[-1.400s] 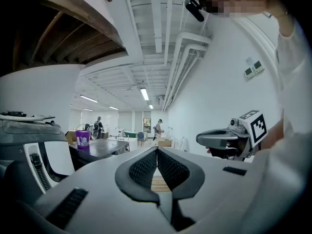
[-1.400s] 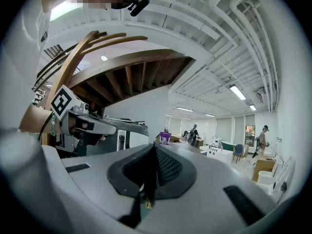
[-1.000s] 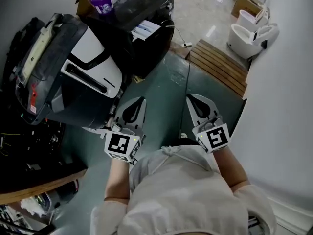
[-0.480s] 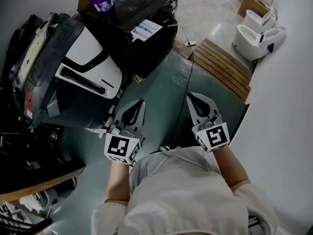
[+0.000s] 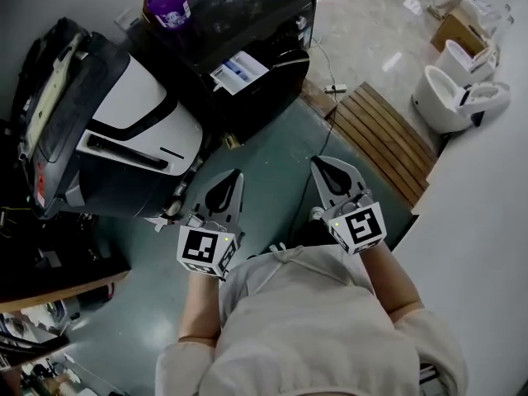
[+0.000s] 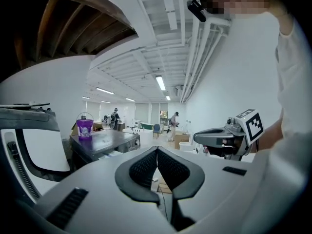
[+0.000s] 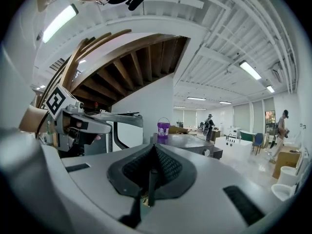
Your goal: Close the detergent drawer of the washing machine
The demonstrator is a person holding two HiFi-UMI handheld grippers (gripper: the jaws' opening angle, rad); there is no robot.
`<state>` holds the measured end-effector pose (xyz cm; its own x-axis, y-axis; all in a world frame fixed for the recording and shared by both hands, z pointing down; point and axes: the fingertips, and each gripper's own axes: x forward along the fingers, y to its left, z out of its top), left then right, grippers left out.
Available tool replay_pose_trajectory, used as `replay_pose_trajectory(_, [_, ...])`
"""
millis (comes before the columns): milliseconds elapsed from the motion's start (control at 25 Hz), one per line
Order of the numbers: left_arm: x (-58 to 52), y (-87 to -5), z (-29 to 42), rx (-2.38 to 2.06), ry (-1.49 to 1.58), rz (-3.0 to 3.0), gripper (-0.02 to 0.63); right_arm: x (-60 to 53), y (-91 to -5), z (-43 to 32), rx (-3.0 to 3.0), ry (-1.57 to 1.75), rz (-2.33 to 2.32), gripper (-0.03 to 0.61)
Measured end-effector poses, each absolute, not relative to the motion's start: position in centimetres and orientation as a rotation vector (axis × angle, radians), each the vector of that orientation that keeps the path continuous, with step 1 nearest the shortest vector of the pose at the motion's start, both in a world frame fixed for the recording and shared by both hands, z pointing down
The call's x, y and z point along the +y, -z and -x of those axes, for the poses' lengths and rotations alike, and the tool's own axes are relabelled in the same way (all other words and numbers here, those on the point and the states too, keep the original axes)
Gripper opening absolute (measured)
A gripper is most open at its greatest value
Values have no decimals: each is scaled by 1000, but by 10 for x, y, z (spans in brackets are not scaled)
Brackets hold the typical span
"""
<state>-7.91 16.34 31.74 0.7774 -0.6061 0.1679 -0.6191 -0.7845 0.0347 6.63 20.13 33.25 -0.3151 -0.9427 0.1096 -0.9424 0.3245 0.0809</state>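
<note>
The black washing machine [image 5: 239, 31] stands at the top middle of the head view. Its white and blue detergent drawer [image 5: 239, 66] sticks out of the front, open. My left gripper [image 5: 234, 176] and right gripper [image 5: 320, 165] hover side by side over the green floor, well short of the machine. Both are shut with nothing in them. In the left gripper view the washing machine [image 6: 105, 143] lies ahead to the left beyond the shut left gripper [image 6: 156, 152]. The right gripper view shows the shut right gripper [image 7: 154, 147] below the washing machine [image 7: 190, 145].
A purple bucket [image 5: 169, 5] sits at the machine's back corner. A large white and black appliance [image 5: 124, 130] stands at left. A wooden pallet [image 5: 379, 139], a floor cable [image 5: 318, 81], white toilets [image 5: 458, 97] and a cardboard box [image 5: 458, 27] lie at right. People stand far off.
The head view has swung, so the washing machine and open drawer sit more to the right. Both grippers stay shut and keep about the same place.
</note>
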Motion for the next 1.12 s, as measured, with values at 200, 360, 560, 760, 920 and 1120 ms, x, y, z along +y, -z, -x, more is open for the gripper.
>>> replay_pose_trajectory(200, [127, -321, 8, -1094, -210, -2805, 18, 158, -341, -139, -2478, -28, -1640, 6])
replay_pose_trajectory(360, [102, -329, -20, -1208, -193, -2718, 18, 124, -347, -168, -2525, -45, -1535, 5])
replay_pose_trajectory(560, [73, -348, -28, -1312, -204, -2635, 18, 85, -362, -175, -2572, -50, -1408, 6])
replay_pose_trajectory(760, [30, -375, -21, -1447, -198, -2539, 18, 40, -382, -170, -2606, -93, -1329, 6])
replay_pose_trajectory(920, [-7, -402, -16, -1496, -199, -2462, 18, -2, -394, -160, -2622, -112, -1268, 6])
replay_pose_trajectory(1120, [-51, -436, -11, -1543, -197, -2379, 18, -53, -413, -153, -2632, -138, -1191, 6])
